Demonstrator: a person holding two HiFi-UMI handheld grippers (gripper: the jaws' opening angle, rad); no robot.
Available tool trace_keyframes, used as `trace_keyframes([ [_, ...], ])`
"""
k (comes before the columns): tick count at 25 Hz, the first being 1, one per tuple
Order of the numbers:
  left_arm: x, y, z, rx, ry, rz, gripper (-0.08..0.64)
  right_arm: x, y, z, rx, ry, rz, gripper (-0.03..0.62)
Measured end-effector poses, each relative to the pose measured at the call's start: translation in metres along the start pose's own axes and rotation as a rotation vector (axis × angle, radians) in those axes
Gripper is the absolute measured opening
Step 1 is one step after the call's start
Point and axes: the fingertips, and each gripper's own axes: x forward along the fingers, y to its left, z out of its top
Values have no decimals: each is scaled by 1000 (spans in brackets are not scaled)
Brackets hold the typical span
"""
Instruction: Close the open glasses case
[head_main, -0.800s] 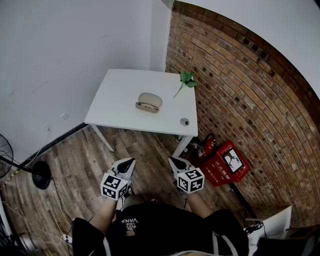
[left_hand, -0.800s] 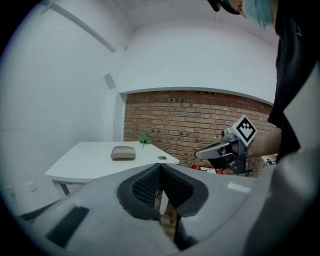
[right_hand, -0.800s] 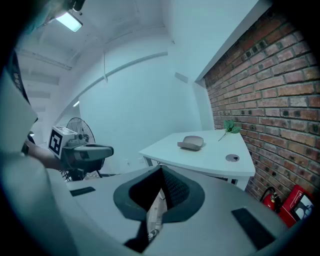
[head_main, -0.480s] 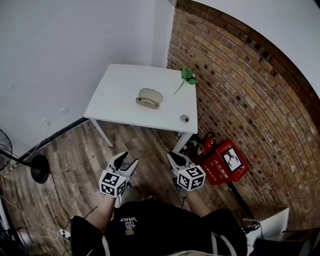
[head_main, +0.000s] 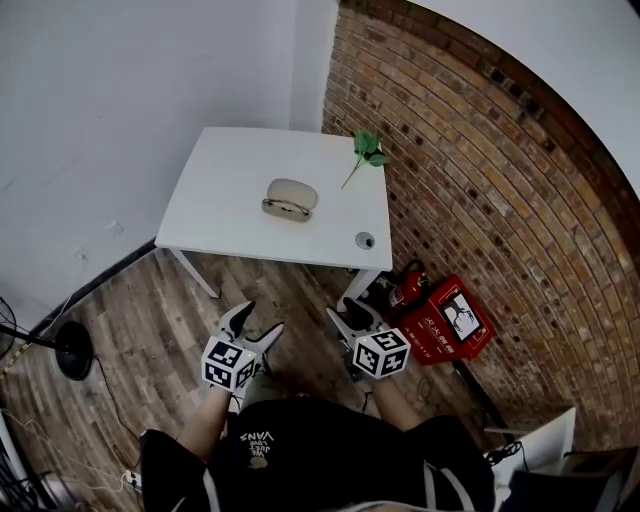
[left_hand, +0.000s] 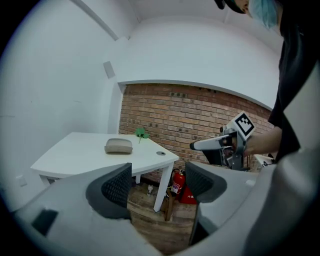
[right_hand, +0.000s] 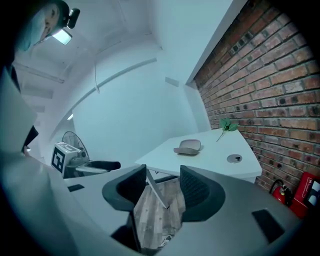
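On the wooden floor (head_main: 150, 330), well short of the white worktop (head_main: 215, 225), holds left hand-held gripper (head_main: 257, 319) and right hand-held gripper (head_main: 345, 312) open, empty, aimed toward the glasses case (head_main: 289, 199) mid-worktop, likely readying an approach.

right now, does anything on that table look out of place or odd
Nothing looks spilled or broken. The glasses case sits mid-table with its lid looking ajar rather than shut. A green sprig lies loose on the white table, at the corner by the brick wall, with no vase in sight.
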Motion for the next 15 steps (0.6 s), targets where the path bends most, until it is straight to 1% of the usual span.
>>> trace_keyframes([
  [5, 16, 35, 8, -4, 17, -26, 331, 34, -12, 14, 27, 1, -37, 196],
  [15, 35, 129, 36, 18, 28, -73, 331, 120, -15, 51, 65, -39, -100, 196],
])
